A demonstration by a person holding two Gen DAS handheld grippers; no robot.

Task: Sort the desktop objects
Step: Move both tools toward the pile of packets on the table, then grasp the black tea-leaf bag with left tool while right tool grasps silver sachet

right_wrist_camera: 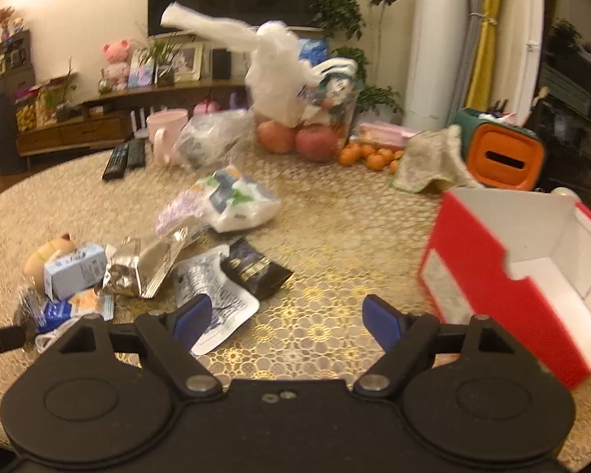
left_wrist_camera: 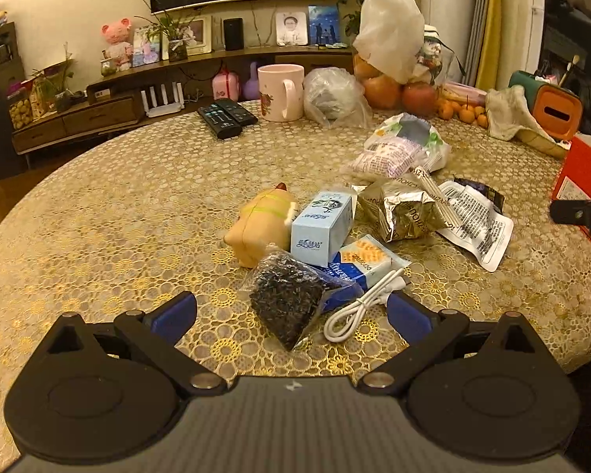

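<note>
A heap of small items lies mid-table: a clear bag of dark tea leaves [left_wrist_camera: 289, 301], a coiled white cable [left_wrist_camera: 360, 307], a pale blue carton [left_wrist_camera: 322, 226], a tan squishy toy [left_wrist_camera: 262, 224], a silver foil pack [left_wrist_camera: 402, 209] and a white printed pouch [left_wrist_camera: 474, 218]. My left gripper [left_wrist_camera: 291, 315] is open just in front of the tea bag and cable, holding nothing. My right gripper [right_wrist_camera: 283, 321] is open over bare tablecloth, with the white pouch [right_wrist_camera: 216, 303] by its left finger and a black sachet [right_wrist_camera: 256, 268] beyond. An open red box [right_wrist_camera: 532, 276] stands to its right.
At the table's far side are a pink mug [left_wrist_camera: 281, 92], two remotes [left_wrist_camera: 226, 116], a white plastic bag over apples [left_wrist_camera: 390, 39], small oranges [left_wrist_camera: 463, 112], a cloth [left_wrist_camera: 510, 112] and an orange-and-green tissue holder [right_wrist_camera: 504, 153]. The right gripper's tip [left_wrist_camera: 583, 213] shows at the left view's right edge.
</note>
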